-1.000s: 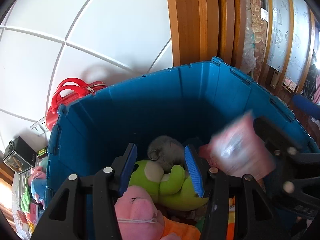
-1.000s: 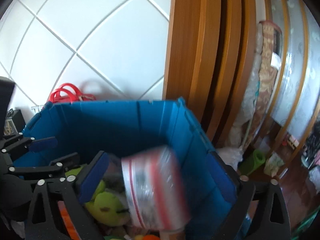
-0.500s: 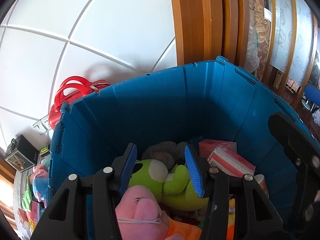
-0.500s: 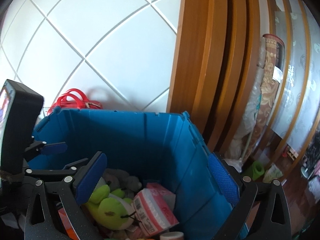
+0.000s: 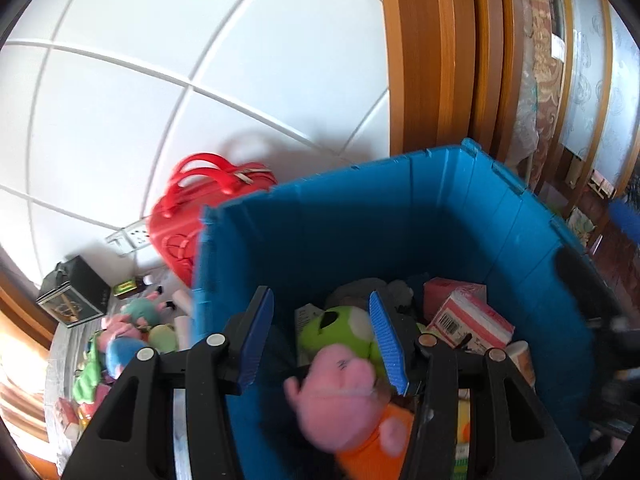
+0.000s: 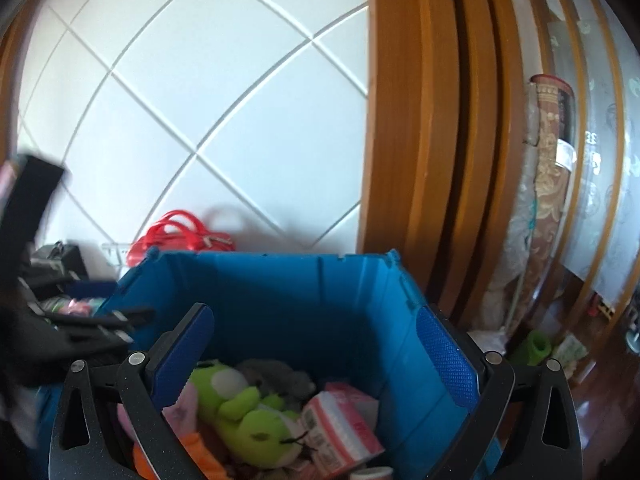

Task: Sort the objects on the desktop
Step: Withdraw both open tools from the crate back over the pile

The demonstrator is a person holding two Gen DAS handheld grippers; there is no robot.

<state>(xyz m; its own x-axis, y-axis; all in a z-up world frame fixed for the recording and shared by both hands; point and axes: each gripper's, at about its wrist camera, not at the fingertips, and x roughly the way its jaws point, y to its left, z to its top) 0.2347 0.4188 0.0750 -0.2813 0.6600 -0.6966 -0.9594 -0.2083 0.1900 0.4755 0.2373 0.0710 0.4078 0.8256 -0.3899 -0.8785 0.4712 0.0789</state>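
Left wrist view: the left gripper hangs above the blue bin, jaws parted and empty.
Bin contents: a pink plush lies below the jaws at six o'clock, a green plush just beyond it, a pink-and-white packet at three o'clock.
Unsorted pile: small plush toys lie outside the bin at nine o'clock, on the tabletop, nearer the left hand.
Right gripper: jaws spread wide and empty, over the bin; the packet lies flat below, long axis running toward five o'clock.
Change: a second ago the packet was a blur falling between the right jaws; now it rests in the bin, and the left view has swung toward the pile.
Next, judged: the left hand reaches toward nine o'clock.
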